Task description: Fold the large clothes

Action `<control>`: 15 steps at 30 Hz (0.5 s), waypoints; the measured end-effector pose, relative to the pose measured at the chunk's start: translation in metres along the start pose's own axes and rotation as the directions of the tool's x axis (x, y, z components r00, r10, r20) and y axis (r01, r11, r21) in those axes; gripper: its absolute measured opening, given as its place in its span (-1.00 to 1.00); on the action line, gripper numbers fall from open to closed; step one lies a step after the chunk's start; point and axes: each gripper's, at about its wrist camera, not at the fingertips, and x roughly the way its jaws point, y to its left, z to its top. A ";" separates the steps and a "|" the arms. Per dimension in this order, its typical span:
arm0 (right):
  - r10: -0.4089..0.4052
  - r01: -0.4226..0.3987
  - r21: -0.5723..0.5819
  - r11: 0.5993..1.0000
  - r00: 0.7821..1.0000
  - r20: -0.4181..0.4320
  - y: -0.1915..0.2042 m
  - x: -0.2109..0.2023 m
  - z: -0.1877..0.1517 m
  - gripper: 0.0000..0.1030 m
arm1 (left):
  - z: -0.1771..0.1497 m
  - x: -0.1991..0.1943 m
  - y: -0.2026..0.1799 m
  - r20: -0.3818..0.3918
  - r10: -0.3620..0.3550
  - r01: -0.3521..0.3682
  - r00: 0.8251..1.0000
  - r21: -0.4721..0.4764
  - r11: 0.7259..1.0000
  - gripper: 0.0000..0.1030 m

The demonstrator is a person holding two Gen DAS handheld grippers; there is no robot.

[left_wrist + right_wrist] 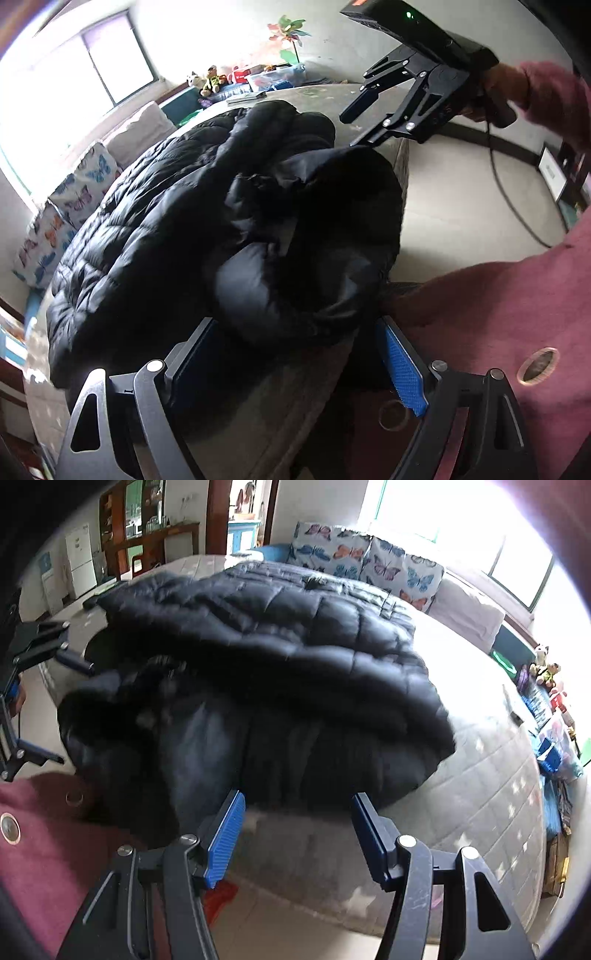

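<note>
Left wrist view: black puffer jacket [207, 221] shows no readable label.

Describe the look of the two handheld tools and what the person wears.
Each tool, left and right, has black metal linkage arms with silver pivot bolts and ribbed blue finger pads. The right tool's black body shows a green light and trails a black cable. Sleeves are pink.
</note>
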 end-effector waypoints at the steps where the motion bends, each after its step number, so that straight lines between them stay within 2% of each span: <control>1: 0.005 -0.005 -0.004 1.000 1.000 -0.003 0.002 0.003 -0.003 0.27 | 0.001 0.003 -0.005 0.012 0.024 -0.024 1.000 0.016 1.000 0.63; 2: 0.008 -0.008 -0.009 1.000 1.000 -0.004 0.004 0.005 -0.005 0.27 | 0.002 0.004 -0.009 0.028 0.046 -0.047 0.999 0.029 0.998 0.40; 3: 0.013 -0.013 -0.015 1.000 1.000 -0.007 0.007 0.007 -0.007 0.27 | 0.004 0.006 -0.011 0.034 0.056 -0.057 0.998 0.035 0.998 0.31; 4: 0.015 -0.015 -0.020 1.000 1.000 -0.008 0.008 0.007 -0.009 0.27 | 0.005 0.007 -0.011 0.042 0.067 -0.069 0.997 0.033 0.997 0.10; 5: 0.019 -0.019 -0.029 0.999 1.000 -0.007 0.011 0.009 -0.011 0.27 | 0.006 0.005 -0.010 0.058 0.076 -0.077 0.995 0.021 0.997 -0.15; 7: 0.036 -0.036 -0.040 0.999 0.999 -0.002 0.015 0.011 -0.013 0.27 | 0.010 -0.003 -0.002 0.074 0.079 -0.078 0.994 -0.018 0.997 -0.44; 10: 0.071 -0.069 -0.061 0.996 0.997 0.025 0.022 0.010 -0.012 0.27 | 0.019 -0.020 0.024 0.113 0.057 -0.042 0.992 -0.125 0.991 -0.54; 15: 0.105 -0.091 -0.092 0.992 0.981 0.161 0.033 0.001 0.010 0.27 | 0.033 -0.037 0.055 0.146 0.049 -0.021 0.988 -0.190 0.982 -0.57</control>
